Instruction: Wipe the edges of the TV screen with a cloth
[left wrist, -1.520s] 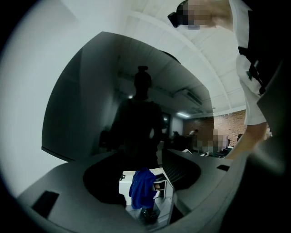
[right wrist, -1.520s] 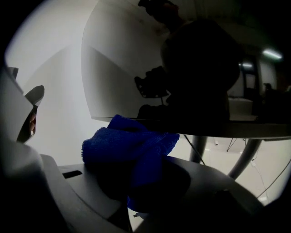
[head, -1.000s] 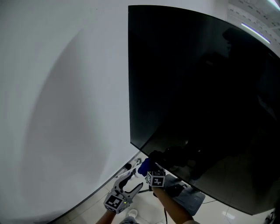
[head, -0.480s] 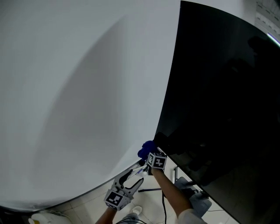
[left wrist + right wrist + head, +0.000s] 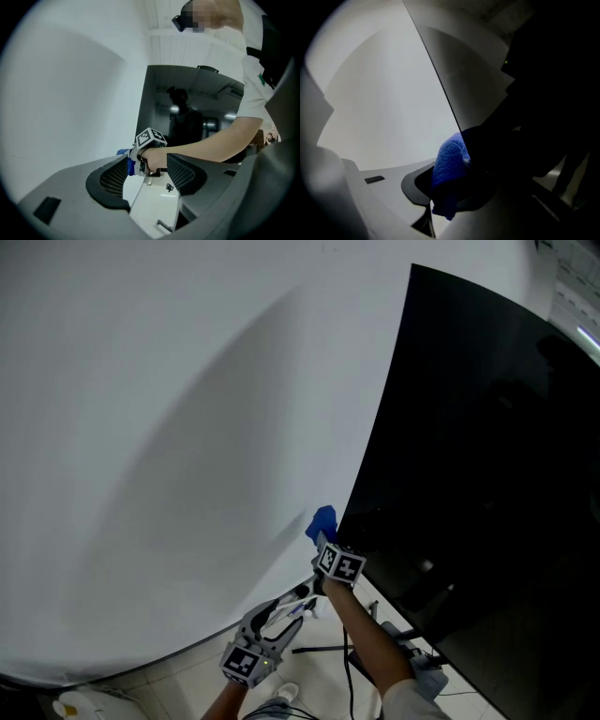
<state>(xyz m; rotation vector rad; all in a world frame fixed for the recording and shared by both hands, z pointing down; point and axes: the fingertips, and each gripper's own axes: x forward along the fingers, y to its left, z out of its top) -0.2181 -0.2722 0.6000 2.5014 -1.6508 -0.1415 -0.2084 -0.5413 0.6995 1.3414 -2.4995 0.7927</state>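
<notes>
Blue cloth [image 5: 449,161], a fuzzy bunched wad, is clamped between the jaws of the right tool [image 5: 324,536], with a loose end hanging below them. The person's right hand [image 5: 154,159] holds this tool up at the lower left corner of the TV screen [image 5: 487,456], a large black panel standing against a plain white wall [image 5: 169,427]. The cloth sits right at the screen's left edge. In the right tool's own view the thin edge line runs down into the top of the wad, so the cloth appears to touch it. That placement suits the job: bunching the cloth past the jaw tips probably lets soft fabric, not hard plastic, meet the panel. Starting at the bottom corner would leave the whole left edge above to follow.

The left tool [image 5: 147,176] hangs lower, nearer the floor and well apart from the screen. Its jaws stand apart with nothing between them. It looks parked out of the way, since one tool seems enough for wiping. The glossy screen reflects the person and ceiling lights, so smears on it would be hard to judge from these views.
</notes>
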